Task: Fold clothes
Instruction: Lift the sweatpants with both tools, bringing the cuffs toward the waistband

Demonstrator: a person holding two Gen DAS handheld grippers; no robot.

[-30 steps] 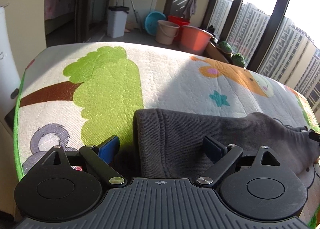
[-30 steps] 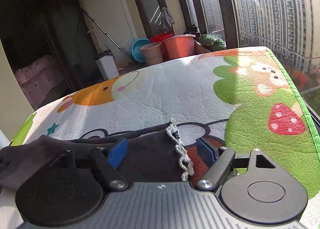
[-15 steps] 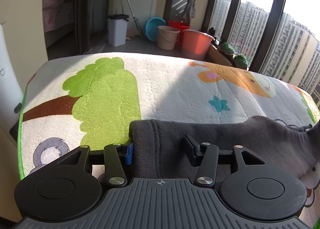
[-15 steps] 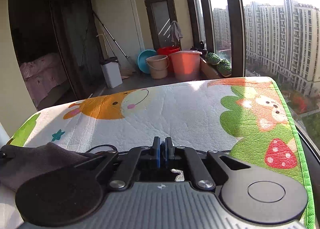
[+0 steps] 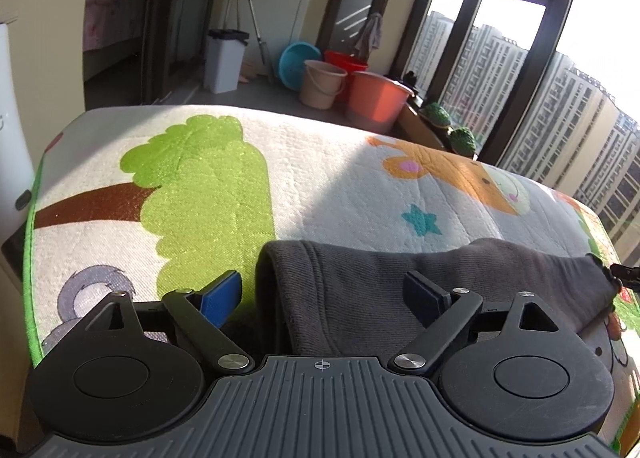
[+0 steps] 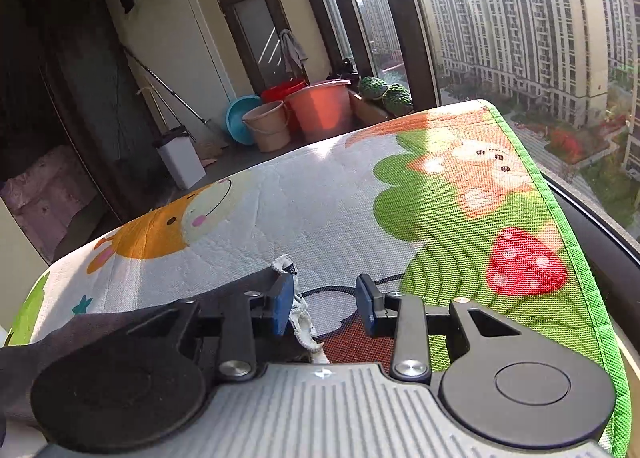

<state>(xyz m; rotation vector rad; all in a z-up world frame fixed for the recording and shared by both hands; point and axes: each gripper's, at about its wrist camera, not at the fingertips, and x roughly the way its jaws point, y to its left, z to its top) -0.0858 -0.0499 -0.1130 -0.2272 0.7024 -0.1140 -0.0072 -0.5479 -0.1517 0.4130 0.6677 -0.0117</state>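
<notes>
One dark grey ribbed-knit garment [image 5: 360, 290] lies folded along the near edge of a quilted cartoon-print mat [image 5: 320, 177]. Left gripper [image 5: 324, 294] gapes wide over its rounded end; right gripper [image 6: 324, 308] stands parted around its frayed white trim [image 6: 298, 306].

Sunlit windows [image 6: 500, 17], buckets [image 5: 376, 99] beneath
</notes>
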